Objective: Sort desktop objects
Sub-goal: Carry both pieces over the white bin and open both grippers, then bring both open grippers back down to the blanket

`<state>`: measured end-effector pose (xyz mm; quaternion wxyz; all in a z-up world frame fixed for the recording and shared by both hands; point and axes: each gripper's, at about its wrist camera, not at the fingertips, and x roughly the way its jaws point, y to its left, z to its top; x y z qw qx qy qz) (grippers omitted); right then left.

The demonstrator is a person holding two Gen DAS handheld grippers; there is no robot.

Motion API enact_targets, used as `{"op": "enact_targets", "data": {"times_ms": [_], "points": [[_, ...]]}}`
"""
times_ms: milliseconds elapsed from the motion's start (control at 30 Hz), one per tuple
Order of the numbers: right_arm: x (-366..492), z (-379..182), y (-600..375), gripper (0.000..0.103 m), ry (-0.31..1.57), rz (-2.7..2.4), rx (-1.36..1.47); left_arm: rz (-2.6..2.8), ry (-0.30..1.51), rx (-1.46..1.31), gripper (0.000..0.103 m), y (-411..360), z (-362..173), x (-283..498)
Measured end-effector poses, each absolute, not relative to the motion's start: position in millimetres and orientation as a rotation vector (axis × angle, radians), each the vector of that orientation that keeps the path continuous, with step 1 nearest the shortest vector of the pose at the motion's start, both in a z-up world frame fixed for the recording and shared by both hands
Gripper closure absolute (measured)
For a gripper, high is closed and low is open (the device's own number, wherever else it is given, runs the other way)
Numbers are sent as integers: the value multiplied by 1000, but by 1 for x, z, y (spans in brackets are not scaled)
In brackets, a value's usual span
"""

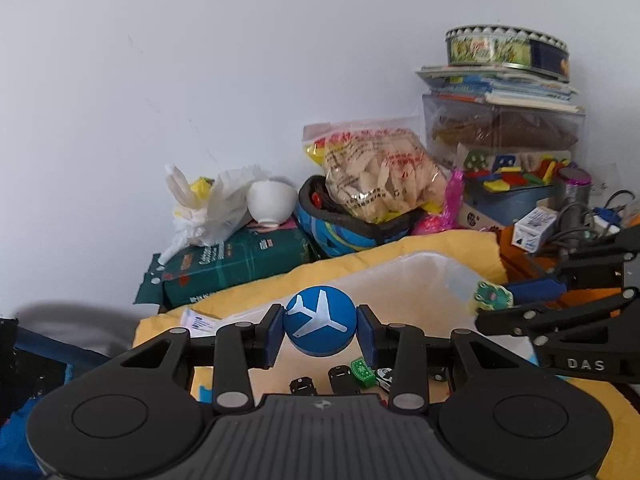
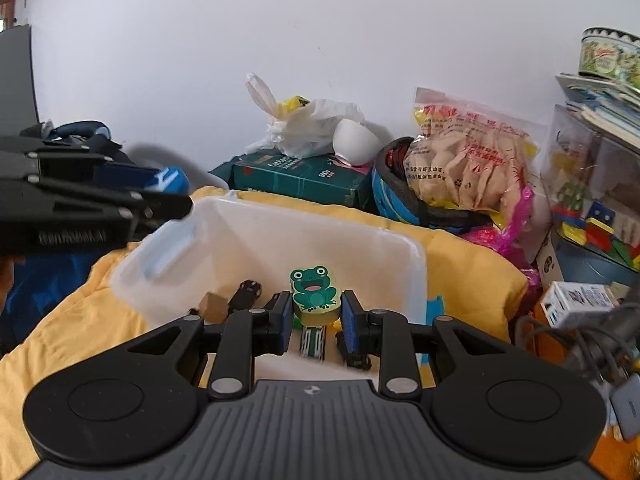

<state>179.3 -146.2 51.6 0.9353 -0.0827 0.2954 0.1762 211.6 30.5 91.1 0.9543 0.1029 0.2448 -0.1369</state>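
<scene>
Looks mostly sorted: a few toy cars [image 2: 312, 340] already sit in the translucent bin [image 2: 416, 264], while the left gripper [image 1: 320, 330] pinches a blue airplane disc [image 1: 320, 320] and the right gripper [image 2: 316, 312] clamps a frog block [image 2: 314, 294], both poised above it.

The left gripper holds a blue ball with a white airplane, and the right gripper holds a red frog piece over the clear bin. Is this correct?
Not quite: the frog piece is green, not red, as the right wrist view shows. The rest holds: the left gripper is shut on the blue ball with the white airplane, and the right gripper holds the frog over the clear bin.
</scene>
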Motion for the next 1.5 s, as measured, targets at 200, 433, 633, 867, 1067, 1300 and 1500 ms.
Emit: {"op": "enact_targets", "data": {"times_ms": [200, 433, 633, 867, 1067, 1300, 1500], "points": [[211, 31, -131, 74, 658, 324, -214, -259, 582, 217, 61, 23, 61, 241], [220, 13, -123, 71, 704, 310, -253, -280, 643, 209, 58, 23, 43, 248], [211, 22, -128, 65, 674, 306, -259, -286, 579, 233, 45, 22, 64, 228], [177, 36, -143, 61, 594, 330, -259, -272, 483, 137, 34, 37, 81, 174], [134, 27, -144, 55, 596, 364, -253, -253, 500, 150, 34, 42, 48, 121], [86, -23, -138, 55, 709, 384, -280, -247, 598, 196, 34, 43, 0, 76], [54, -52, -141, 55, 797, 378, -222, -214, 678, 207, 34, 53, -33, 48]]}}
